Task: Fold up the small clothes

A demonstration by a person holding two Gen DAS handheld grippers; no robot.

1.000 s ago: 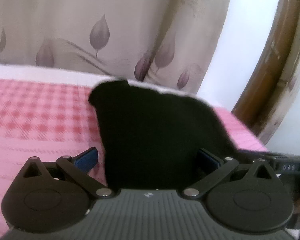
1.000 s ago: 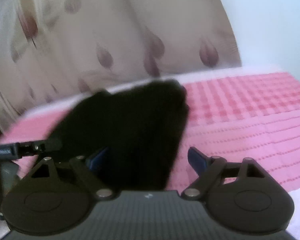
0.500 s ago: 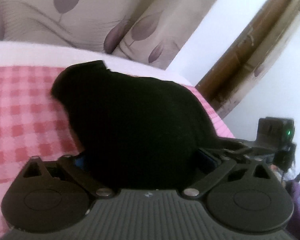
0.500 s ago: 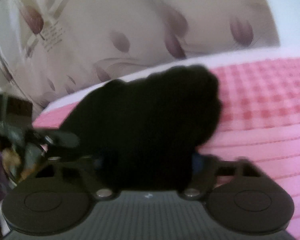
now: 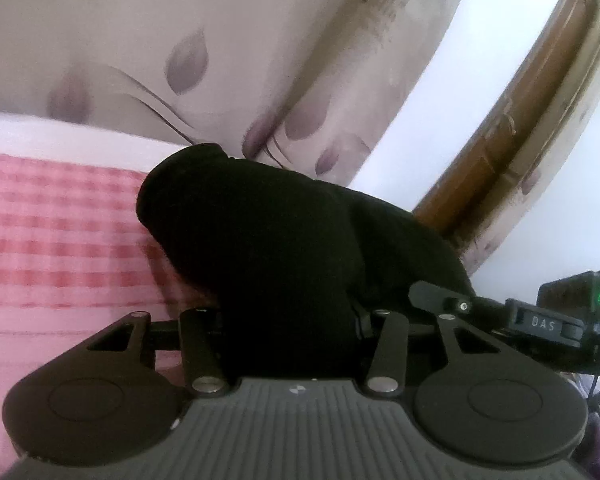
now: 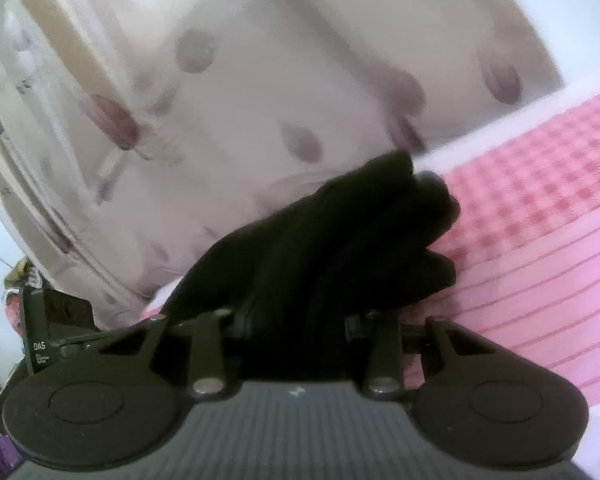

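A small black garment (image 5: 268, 240) is bunched up over the pink checked bed cover (image 5: 52, 232). My left gripper (image 5: 290, 320) is shut on its near edge; the cloth hides the fingertips. My right gripper (image 6: 296, 320) is shut on the other end of the same black garment (image 6: 332, 240), which hangs in folds between the jaws. The right gripper's body also shows at the right of the left wrist view (image 5: 540, 320), close beside the left one.
A cream curtain with purple leaf print (image 5: 220, 60) hangs behind the bed. A white wall and a brown wooden frame (image 5: 520, 120) stand at the right. The pink bed cover (image 6: 540, 240) stretches away to the right in the right wrist view.
Both grippers were open around the black garment one second ago and have closed on it. The garment is now lifted and bunched, and the two grippers have come closer together.
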